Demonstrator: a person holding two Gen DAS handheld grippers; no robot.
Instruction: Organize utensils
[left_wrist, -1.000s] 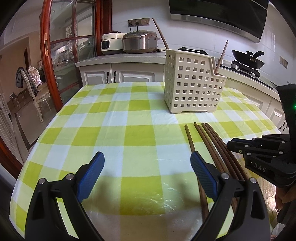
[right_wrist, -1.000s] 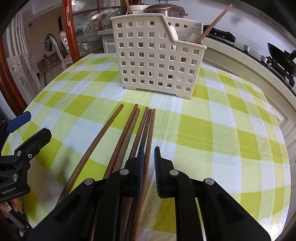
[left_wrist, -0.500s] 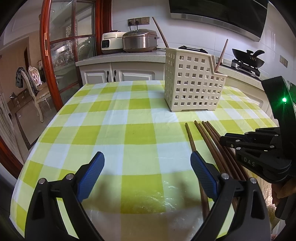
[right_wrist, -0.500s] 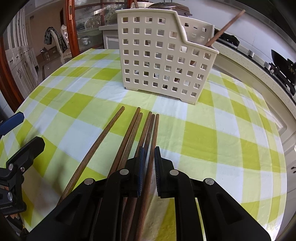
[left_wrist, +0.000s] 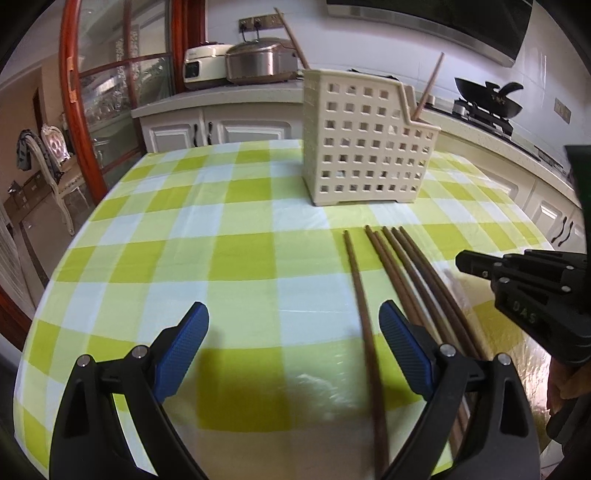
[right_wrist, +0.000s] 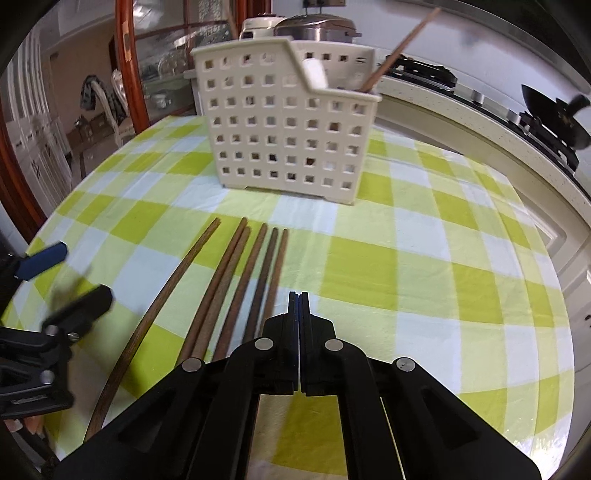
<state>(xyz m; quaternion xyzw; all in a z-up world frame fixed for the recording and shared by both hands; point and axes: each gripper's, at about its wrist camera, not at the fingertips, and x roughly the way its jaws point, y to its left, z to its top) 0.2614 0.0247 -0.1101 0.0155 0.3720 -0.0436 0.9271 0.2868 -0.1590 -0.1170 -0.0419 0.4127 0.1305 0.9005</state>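
Several brown chopsticks (left_wrist: 406, 266) (right_wrist: 236, 280) lie side by side on the green checked tablecloth, tips toward a cream perforated basket (left_wrist: 365, 147) (right_wrist: 288, 133). One chopstick (left_wrist: 430, 88) (right_wrist: 402, 40) stands slanted inside the basket. My left gripper (left_wrist: 291, 321) (right_wrist: 62, 280) is open low over the cloth. The leftmost chopstick (left_wrist: 365, 332) runs between its fingers, close to the right pad. My right gripper (right_wrist: 298, 295) (left_wrist: 465, 264) sits just right of the bundle, its jaws closing fully together with nothing between them.
The table (left_wrist: 147, 258) drops off at the left and near edges. Behind it runs a kitchen counter (left_wrist: 221, 99) with rice cookers and a stove with a black wok (left_wrist: 487, 99). A chair (left_wrist: 55, 166) stands past a wooden door frame at the left.
The right gripper's jaws, slightly apart over a chopstick before, have come together, and it has shifted right off the bundle. The left gripper has moved right, so the lone chopstick lies between its fingers.
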